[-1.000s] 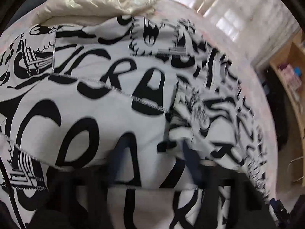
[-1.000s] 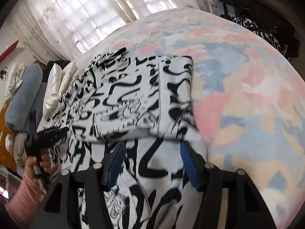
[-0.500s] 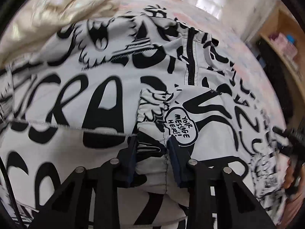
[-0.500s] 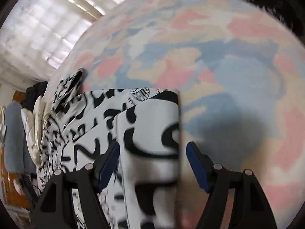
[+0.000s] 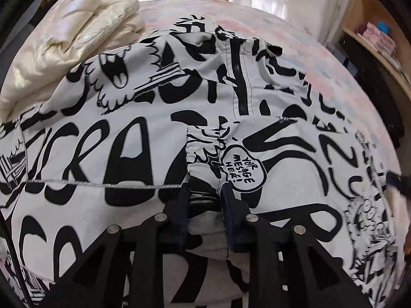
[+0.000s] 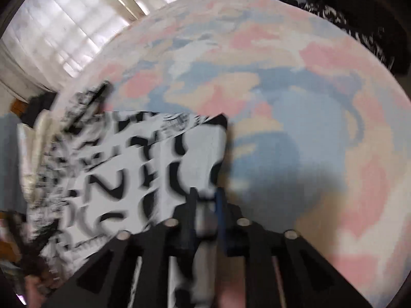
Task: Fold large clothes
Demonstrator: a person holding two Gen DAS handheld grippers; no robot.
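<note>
Garment: white jacket with black graffiti lettering [image 5: 128, 154] lies on the pastel patchwork bedspread [image 6: 295, 89], zip running toward the window end. Left gripper [image 5: 205, 197] is closing, pinching a gathered cuff; right gripper [image 6: 205, 205] is closing on its blurred edge. Only the left view shows the cream padded coat [image 5: 64, 46].

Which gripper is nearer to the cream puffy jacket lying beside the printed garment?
Left. The left gripper, closing on the printed garment, sits mid-garment below the cream puffy jacket. The right gripper closes on the garment's far edge.

Both tools point steeply down, left tool [image 5: 205, 200] and right tool [image 6: 205, 205] closing (cloth between each)
</note>
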